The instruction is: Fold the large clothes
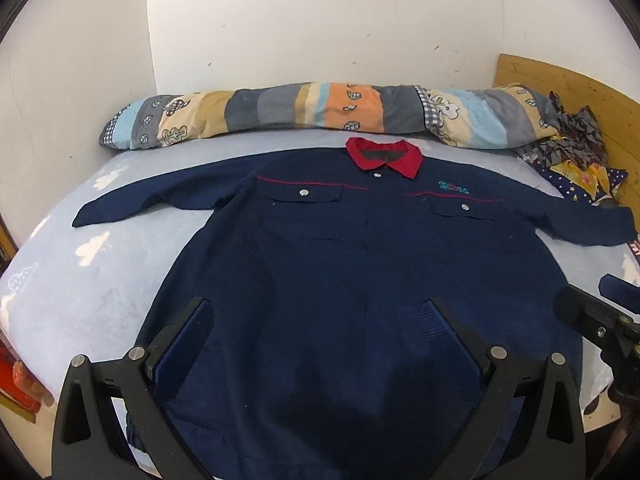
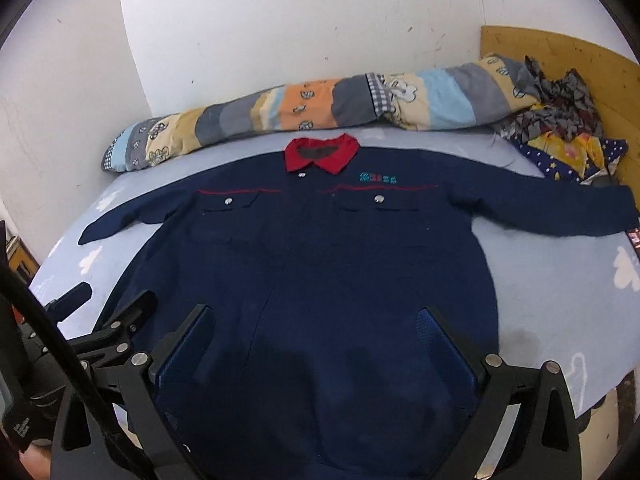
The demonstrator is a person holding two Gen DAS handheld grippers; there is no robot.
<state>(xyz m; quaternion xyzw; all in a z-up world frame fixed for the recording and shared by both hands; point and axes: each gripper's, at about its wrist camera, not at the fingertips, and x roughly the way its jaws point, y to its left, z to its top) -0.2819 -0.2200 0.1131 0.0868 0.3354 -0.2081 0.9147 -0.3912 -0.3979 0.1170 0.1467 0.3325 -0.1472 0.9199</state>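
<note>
A large navy work shirt (image 1: pixel 340 264) with a red collar (image 1: pixel 384 156) lies flat, front up, on the light blue bed sheet (image 1: pixel 80 280), both sleeves spread sideways. It also shows in the right wrist view (image 2: pixel 320 264). My left gripper (image 1: pixel 320 320) is open and empty, hovering above the shirt's lower hem. My right gripper (image 2: pixel 316 320) is open and empty above the hem too, just to the right of the left one. The right gripper shows at the right edge of the left wrist view (image 1: pixel 600 312), and the left gripper at the left of the right wrist view (image 2: pixel 104 312).
A rolled patchwork quilt (image 1: pixel 320 116) lies along the wall behind the collar. A crumpled pile of patterned cloth (image 1: pixel 576 152) sits at the back right by a wooden headboard (image 1: pixel 580 88). The bed's front edge is near the grippers.
</note>
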